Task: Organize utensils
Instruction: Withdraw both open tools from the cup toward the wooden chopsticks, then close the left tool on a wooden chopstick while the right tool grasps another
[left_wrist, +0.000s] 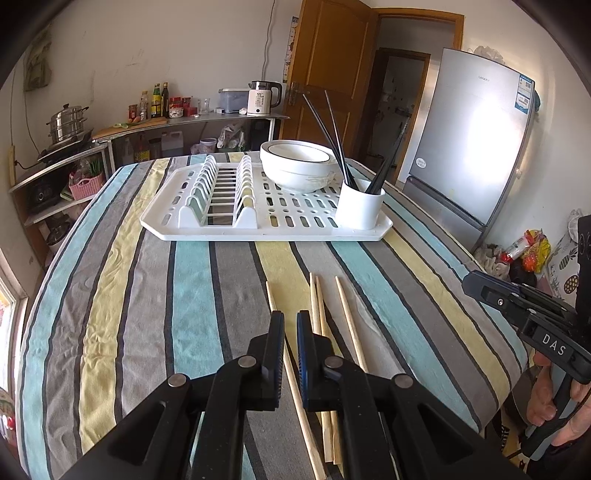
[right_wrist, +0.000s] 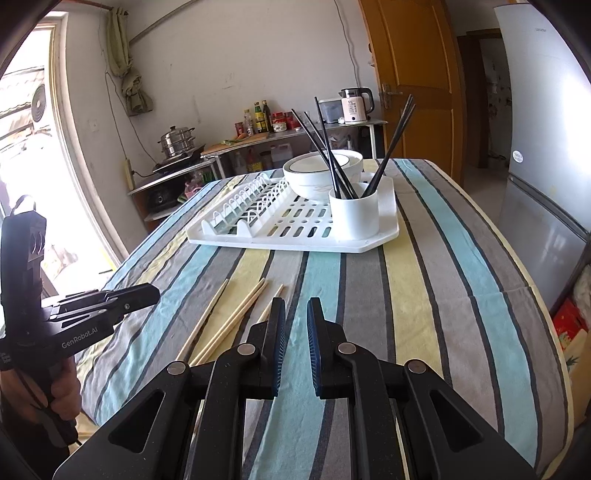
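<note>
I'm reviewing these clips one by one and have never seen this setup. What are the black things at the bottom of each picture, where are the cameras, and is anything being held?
No robot arm here: a person holds a hand-held claw in each hand, and a wide-angle camera sits on each, looking forward along its two fingers. One picture is from the left claw, the other from the right claw; each also shows the other claw at its edge.

On the striped tablecloth lie four light wooden chopsticks. Further back stands a white dish rack with a bowl and a white cup holding black chopsticks.

Nothing is held. The left claw is shut; the right claw's fingers stand a little apart with nothing between them, above the cloth.
</note>
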